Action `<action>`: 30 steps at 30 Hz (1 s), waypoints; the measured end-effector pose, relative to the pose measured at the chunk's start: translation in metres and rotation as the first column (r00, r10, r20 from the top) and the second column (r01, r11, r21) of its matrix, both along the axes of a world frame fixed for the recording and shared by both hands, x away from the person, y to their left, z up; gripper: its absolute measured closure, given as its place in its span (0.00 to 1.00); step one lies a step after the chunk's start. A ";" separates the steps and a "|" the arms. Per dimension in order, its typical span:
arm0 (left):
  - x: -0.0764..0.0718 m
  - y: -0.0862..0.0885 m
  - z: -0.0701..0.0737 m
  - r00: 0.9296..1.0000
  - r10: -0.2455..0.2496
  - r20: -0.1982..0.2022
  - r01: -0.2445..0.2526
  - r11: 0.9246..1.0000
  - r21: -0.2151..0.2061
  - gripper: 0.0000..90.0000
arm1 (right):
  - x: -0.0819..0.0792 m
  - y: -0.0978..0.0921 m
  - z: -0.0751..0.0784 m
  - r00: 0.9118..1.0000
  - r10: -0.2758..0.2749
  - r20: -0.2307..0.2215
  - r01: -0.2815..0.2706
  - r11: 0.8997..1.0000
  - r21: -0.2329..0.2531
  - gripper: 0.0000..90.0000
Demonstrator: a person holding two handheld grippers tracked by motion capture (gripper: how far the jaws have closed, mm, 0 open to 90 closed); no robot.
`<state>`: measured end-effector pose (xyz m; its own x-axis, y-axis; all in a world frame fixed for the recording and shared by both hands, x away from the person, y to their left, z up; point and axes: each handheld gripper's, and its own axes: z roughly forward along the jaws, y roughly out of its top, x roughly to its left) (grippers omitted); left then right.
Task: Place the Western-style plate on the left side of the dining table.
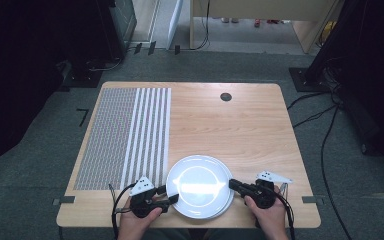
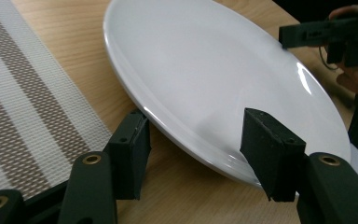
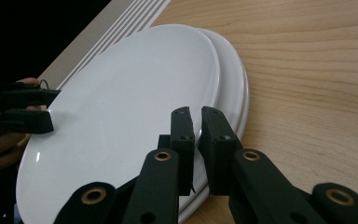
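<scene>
Right now I'm pinching my right gripper (image 3: 195, 135) narrow on the top plate's (image 3: 130, 107) rim, while my left gripper (image 2: 193, 149), gaping wide, is straddling its opposite edge; the plate stack (image 1: 200, 186) is sitting between them, near the table's (image 1: 250, 125) front edge.

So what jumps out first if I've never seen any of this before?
The white plates, stacked at the near edge of the wooden table, with glare on the top one. The left tongs and right tongs meet the top plate from either side: the right shut on its rim, the left open around its edge. To the left lies a striped mat.
</scene>
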<state>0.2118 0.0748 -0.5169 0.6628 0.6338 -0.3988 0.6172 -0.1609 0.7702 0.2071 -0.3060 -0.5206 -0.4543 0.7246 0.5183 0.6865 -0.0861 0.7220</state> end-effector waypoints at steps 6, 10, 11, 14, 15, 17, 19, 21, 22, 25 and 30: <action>0.002 0.007 -0.001 1.000 0.011 -0.024 -0.012 0.999 -0.032 0.58 | 0.000 0.002 -0.002 1.000 0.005 0.002 -0.005 1.000 0.013 0.91; 0.002 0.008 -0.001 0.999 0.015 -0.028 -0.016 1.000 -0.024 0.63 | 0.001 0.004 -0.004 1.000 -0.003 -0.009 0.003 1.000 0.027 0.90; 0.002 0.009 -0.001 0.999 0.016 -0.031 -0.017 0.999 -0.031 0.64 | 0.002 0.005 -0.005 1.000 -0.010 -0.020 0.011 0.999 0.046 0.88; 0.003 0.011 -0.001 0.999 0.018 -0.048 -0.020 0.999 -0.043 0.66 | 0.002 0.005 -0.006 0.999 -0.023 -0.035 0.025 0.997 0.067 0.88; 0.003 0.012 0.000 0.998 0.019 -0.057 -0.021 0.999 -0.047 0.66 | 0.002 0.006 -0.007 0.999 -0.029 -0.036 0.032 0.997 0.074 0.88; 0.003 0.013 0.000 0.998 0.017 -0.065 -0.020 0.998 -0.054 0.67 | 0.001 0.009 -0.008 0.998 -0.044 -0.040 0.047 0.996 0.081 0.87; 0.004 0.015 0.000 0.998 0.012 -0.068 -0.016 0.998 -0.053 0.67 | 0.001 0.009 -0.008 0.998 -0.048 -0.042 0.051 0.995 0.081 0.87; 0.004 0.016 0.001 0.997 0.009 -0.071 -0.013 0.998 -0.054 0.67 | 0.001 0.012 -0.009 0.998 -0.052 -0.046 0.055 0.995 0.080 0.87; 0.004 0.018 0.001 0.997 0.008 -0.071 -0.012 0.998 -0.056 0.67 | 0.001 0.013 -0.009 0.997 -0.051 -0.050 0.055 0.995 0.080 0.86; 0.004 0.021 0.002 0.998 0.012 -0.065 -0.016 0.998 -0.062 0.67 | 0.002 0.014 -0.009 0.996 -0.063 -0.065 0.069 0.993 0.093 0.85; 0.004 0.025 0.002 0.998 0.012 -0.065 -0.017 0.997 -0.070 0.65 | 0.005 0.016 -0.009 0.992 -0.080 -0.093 0.090 0.989 0.114 0.84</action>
